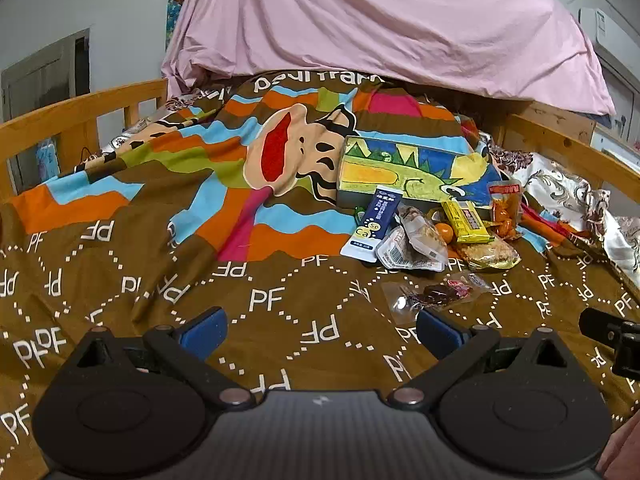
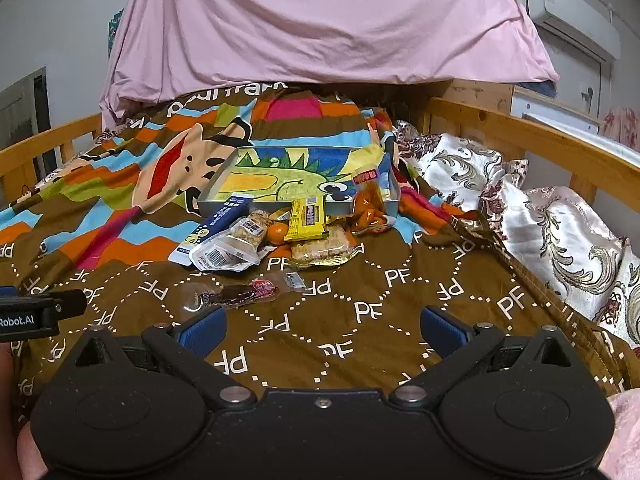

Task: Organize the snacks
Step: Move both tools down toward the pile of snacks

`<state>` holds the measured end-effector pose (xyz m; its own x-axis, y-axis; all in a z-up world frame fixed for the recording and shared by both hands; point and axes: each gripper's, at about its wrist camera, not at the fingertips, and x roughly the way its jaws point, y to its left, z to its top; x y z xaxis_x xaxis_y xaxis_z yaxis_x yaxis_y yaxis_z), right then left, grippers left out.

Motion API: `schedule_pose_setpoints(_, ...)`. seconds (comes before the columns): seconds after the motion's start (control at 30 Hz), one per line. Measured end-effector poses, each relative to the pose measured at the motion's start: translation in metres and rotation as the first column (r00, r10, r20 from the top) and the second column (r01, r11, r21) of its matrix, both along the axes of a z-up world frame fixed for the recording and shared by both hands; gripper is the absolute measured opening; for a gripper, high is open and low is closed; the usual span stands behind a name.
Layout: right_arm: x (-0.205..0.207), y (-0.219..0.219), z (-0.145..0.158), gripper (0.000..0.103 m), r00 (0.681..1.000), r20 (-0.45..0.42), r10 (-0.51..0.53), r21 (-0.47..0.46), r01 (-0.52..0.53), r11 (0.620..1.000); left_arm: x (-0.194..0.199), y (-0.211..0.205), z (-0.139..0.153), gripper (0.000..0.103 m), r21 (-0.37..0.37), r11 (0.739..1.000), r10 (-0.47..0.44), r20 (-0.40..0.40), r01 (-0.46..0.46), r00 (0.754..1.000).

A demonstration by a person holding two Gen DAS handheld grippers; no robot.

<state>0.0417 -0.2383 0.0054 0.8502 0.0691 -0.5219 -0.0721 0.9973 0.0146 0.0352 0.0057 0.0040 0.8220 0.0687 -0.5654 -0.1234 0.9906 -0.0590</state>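
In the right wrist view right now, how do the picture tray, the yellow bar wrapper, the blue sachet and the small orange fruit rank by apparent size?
1. Picture tray, though farthest away
2. Blue sachet
3. Yellow bar wrapper, close to the sachet, so unsure
4. Small orange fruit, partly hidden

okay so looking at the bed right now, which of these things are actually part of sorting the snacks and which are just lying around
Part of the job:
- dinosaur tray
- blue sachet
- yellow bar
- orange snack bag
- small orange
- clear candy wrapper
- left tongs and right tongs, both open

Just lying about:
- monkey-print bedspread
- pink sheet
- floral quilt
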Motion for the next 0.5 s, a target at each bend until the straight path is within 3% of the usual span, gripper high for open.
schedule_pose_setpoints(0.5, 0.034, -0.015, -0.007, 0.103, 0.994, -0.107, -0.013, 0.104, 0.024, 0.994, 0.018, -0.013, -0.007, 0.103, 0.045, 0.999, -0.029, -0.033, 0.031, 0.999)
